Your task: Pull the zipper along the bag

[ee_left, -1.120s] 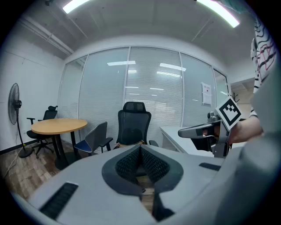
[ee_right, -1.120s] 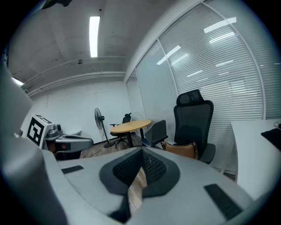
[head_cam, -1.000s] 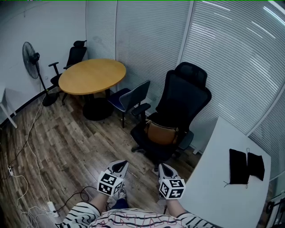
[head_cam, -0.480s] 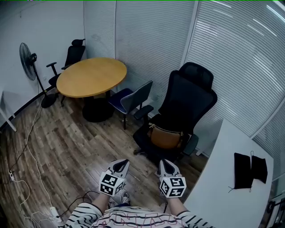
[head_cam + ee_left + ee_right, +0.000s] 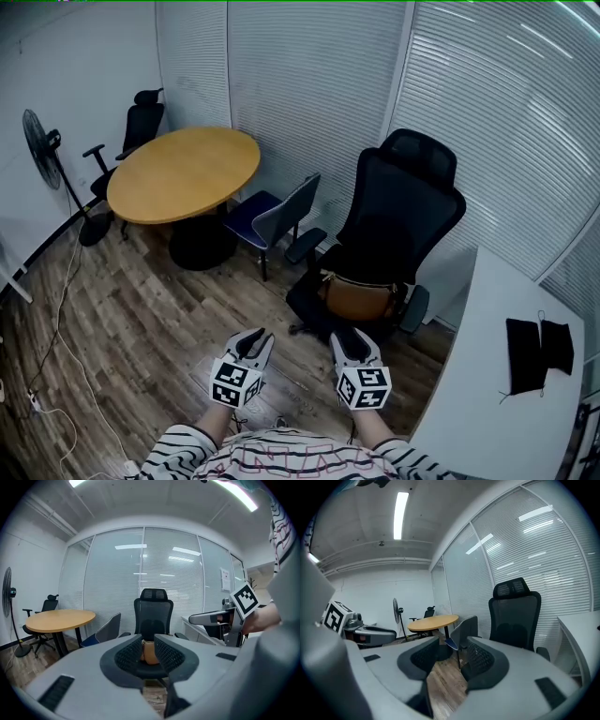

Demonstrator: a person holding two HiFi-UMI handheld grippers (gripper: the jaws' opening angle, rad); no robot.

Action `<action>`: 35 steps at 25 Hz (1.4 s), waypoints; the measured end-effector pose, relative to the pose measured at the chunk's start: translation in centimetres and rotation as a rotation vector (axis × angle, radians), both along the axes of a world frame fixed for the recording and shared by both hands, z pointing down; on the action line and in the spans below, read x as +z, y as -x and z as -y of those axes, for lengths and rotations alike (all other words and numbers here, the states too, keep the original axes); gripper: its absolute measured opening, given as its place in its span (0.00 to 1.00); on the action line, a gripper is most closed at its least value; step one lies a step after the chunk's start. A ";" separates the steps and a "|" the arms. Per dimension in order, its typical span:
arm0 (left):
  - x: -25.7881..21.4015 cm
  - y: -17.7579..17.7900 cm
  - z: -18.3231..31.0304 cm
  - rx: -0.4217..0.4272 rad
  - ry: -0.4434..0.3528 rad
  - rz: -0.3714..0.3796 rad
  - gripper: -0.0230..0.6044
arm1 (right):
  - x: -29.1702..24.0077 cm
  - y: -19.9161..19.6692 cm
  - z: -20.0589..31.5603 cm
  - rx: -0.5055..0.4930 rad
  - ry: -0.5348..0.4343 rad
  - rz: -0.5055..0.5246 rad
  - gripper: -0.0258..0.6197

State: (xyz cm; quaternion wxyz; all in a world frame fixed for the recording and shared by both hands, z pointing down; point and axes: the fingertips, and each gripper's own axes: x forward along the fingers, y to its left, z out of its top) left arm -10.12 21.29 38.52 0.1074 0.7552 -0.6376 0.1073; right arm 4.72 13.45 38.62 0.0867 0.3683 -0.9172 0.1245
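Observation:
A brown bag (image 5: 359,295) sits on the seat of a black high-backed office chair (image 5: 403,211), well ahead of both grippers. My left gripper (image 5: 254,337) and right gripper (image 5: 348,339) are held side by side, low in front of the person, above the wood floor. They touch nothing. In the left gripper view the left gripper (image 5: 149,643) has a narrow gap between its jaws, which are opening. The bag (image 5: 150,653) shows far off through that gap. The right gripper (image 5: 451,652) is opening too, its jaws standing wider, with only floor between them.
A round wooden table (image 5: 183,173) stands at the left, with a grey-blue chair (image 5: 277,211) beside it, a second black chair (image 5: 139,120) and a standing fan (image 5: 42,150). Cables (image 5: 58,319) trail over the floor. A white table (image 5: 497,375) at the right carries black pouches (image 5: 539,352).
The view has swung, so the table and fan have slid left and the chair with the bag sits more central. Both grippers stay low, and their jaw tips have parted slightly.

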 end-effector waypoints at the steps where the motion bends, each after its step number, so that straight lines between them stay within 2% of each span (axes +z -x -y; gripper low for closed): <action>1: 0.1 0.6 0.4 0.007 0.007 -0.003 0.17 | 0.1 0.5 0.3 0.007 -0.002 -0.005 0.31; 2: 0.3 1.1 0.8 0.016 0.015 -0.006 0.25 | 0.3 1.0 0.6 0.014 -0.005 -0.012 0.31; 5: 1.0 2.6 1.9 0.032 0.027 -0.012 0.28 | 1.0 2.1 1.4 0.030 -0.011 -0.038 0.31; 17: 3.6 4.9 6.9 0.030 0.076 -0.067 0.28 | 3.3 3.8 6.6 0.043 0.033 -0.105 0.31; 30: 3.7 5.6 18.8 0.027 0.092 -0.054 0.28 | 4.7 4.2 17.2 -0.026 0.011 -0.173 0.31; 35: 4.6 5.1 23.2 0.020 0.114 -0.082 0.28 | 5.9 3.8 21.5 -0.054 0.006 -0.216 0.31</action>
